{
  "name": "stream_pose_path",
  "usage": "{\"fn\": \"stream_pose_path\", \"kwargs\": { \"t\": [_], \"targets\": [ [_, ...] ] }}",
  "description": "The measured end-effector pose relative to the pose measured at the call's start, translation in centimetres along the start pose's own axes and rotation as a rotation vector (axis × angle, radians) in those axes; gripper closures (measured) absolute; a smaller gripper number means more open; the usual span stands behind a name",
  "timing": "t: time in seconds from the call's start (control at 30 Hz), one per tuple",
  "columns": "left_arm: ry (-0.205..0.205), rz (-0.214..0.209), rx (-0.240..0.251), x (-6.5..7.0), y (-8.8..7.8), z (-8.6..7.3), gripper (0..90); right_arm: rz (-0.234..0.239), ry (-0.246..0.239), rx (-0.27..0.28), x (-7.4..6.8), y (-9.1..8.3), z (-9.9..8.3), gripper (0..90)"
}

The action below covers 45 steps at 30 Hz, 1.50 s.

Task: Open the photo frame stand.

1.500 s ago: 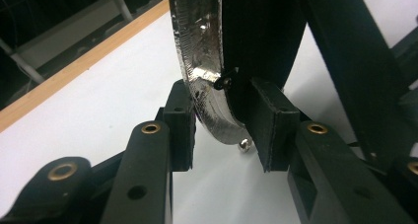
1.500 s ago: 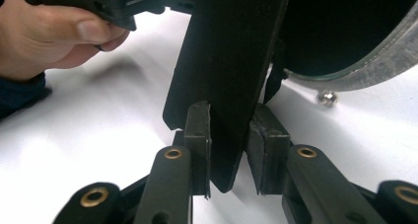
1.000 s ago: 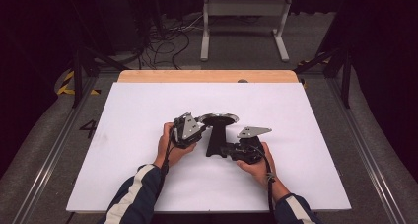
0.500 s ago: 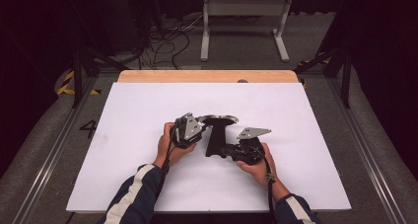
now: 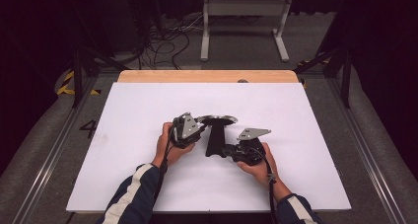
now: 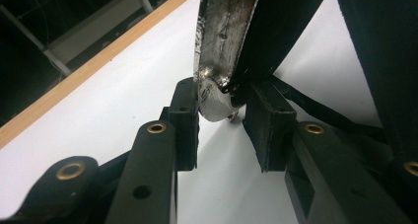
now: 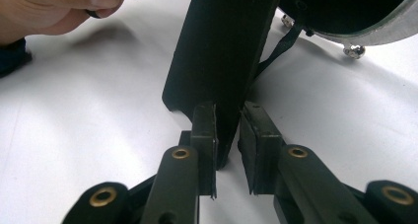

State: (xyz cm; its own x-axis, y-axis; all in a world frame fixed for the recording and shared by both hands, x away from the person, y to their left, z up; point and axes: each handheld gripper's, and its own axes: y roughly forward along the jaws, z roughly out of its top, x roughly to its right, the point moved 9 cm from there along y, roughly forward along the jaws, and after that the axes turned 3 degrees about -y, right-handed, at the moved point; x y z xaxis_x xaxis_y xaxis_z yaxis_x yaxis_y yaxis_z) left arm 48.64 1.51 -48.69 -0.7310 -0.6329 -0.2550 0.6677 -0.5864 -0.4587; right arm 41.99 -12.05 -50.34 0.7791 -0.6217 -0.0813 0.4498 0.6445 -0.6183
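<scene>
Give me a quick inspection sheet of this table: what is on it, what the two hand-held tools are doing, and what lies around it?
Surface: white board with a bare wooden strip at the far edge.
Job's things: black pan with silver rim and long flat handle.
Clutter: nothing seen.
Grippers: left gripper has its jaws around the pan's rim; right gripper clamps the handle's end.
Cables: a lead runs along the right wrist; a tangle lies on the floor.
Surroundings: dark room, white stand behind.
</scene>
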Motion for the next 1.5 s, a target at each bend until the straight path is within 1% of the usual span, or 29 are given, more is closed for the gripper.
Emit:
{"fn": "stream_pose_path", "kwargs": {
  "t": [0.07, 0.17, 0.23, 0.33, 0.5, 0.6, 0.63, 0.7, 0.93, 1.13, 1.17, 1.23, 1.27, 1.37, 1.4, 1.43, 1.47, 1.5],
  "targets": [
    [0.0, -0.004, -0.001, -0.1, -0.1, 0.0, 67.8, 0.003, -0.004, -0.002, -0.1, -0.1, -0.1, 76.5],
    [-0.004, -0.004, 0.005, -0.4, -0.6, 0.0, 69.8, -0.014, -0.019, -0.007, -0.1, -0.3, -0.2, 75.3],
    [-0.01, -0.017, 0.006, -0.7, -0.9, -0.1, 69.0, -0.014, -0.02, -0.007, -0.1, -0.5, -0.3, 75.2],
    [-0.003, -0.022, 0.004, -0.8, -1.3, -0.2, 68.5, -0.009, -0.021, 0.002, -0.1, -0.8, -0.3, 75.2],
    [0.015, -0.036, 0.0, -0.6, -2.1, -0.3, 67.7, -0.017, -0.032, 0.015, -0.3, -1.3, 0.0, 74.6],
    [0.02, -0.067, 0.004, -0.3, -2.8, -0.3, 67.3, -0.015, -0.037, 0.014, -0.5, -1.5, 0.0, 72.1],
    [0.021, -0.071, 0.003, -0.3, -2.9, -0.3, 67.3, -0.019, -0.042, 0.011, -0.6, -1.5, -0.1, 72.0],
    [0.014, -0.097, 0.003, 0.0, -3.3, -0.4, 66.9, -0.021, -0.051, 0.008, -0.6, -1.7, -0.1, 72.0],
    [-0.004, -0.122, 0.002, 0.0, -3.8, -0.3, 64.8, -0.041, -0.052, 0.021, -0.5, -2.1, 0.1, 69.6],
    [-0.03, -0.127, 0.028, -0.2, -3.9, 0.1, 60.8, -0.059, -0.065, 0.028, -0.6, -2.4, 0.2, 69.1],
    [-0.036, -0.129, 0.032, -0.1, -4.0, 0.2, 60.2, -0.058, -0.065, 0.032, -0.6, -2.4, 0.3, 69.1],
    [-0.033, -0.129, 0.044, -0.2, -4.2, 0.6, 59.5, -0.058, -0.068, 0.039, -0.7, -2.5, 0.4, 69.8],
    [-0.04, -0.142, 0.056, -0.2, -4.5, 0.9, 58.1, -0.055, -0.073, 0.043, -0.7, -2.6, 0.5, 70.7],
    [-0.045, -0.148, 0.069, -0.2, -4.8, 1.3, 55.0, -0.051, -0.081, 0.047, -0.9, -2.6, 0.5, 71.2],
    [-0.04, -0.145, 0.078, -0.3, -5.0, 1.6, 55.0, -0.05, -0.083, 0.048, -0.9, -2.6, 0.5, 71.3],
    [-0.045, -0.145, 0.083, -0.3, -5.1, 1.8, 53.9, -0.051, -0.085, 0.047, -1.0, -2.7, 0.5, 71.1],
    [-0.05, -0.128, 0.094, -0.6, -5.3, 2.1, 52.9, -0.052, -0.088, 0.048, -1.0, -2.7, 0.5, 70.8],
    [-0.052, -0.116, 0.093, -0.7, -5.4, 2.2, 48.6, -0.055, -0.089, 0.049, -1.0, -2.7, 0.5, 70.4]
  ]
}}
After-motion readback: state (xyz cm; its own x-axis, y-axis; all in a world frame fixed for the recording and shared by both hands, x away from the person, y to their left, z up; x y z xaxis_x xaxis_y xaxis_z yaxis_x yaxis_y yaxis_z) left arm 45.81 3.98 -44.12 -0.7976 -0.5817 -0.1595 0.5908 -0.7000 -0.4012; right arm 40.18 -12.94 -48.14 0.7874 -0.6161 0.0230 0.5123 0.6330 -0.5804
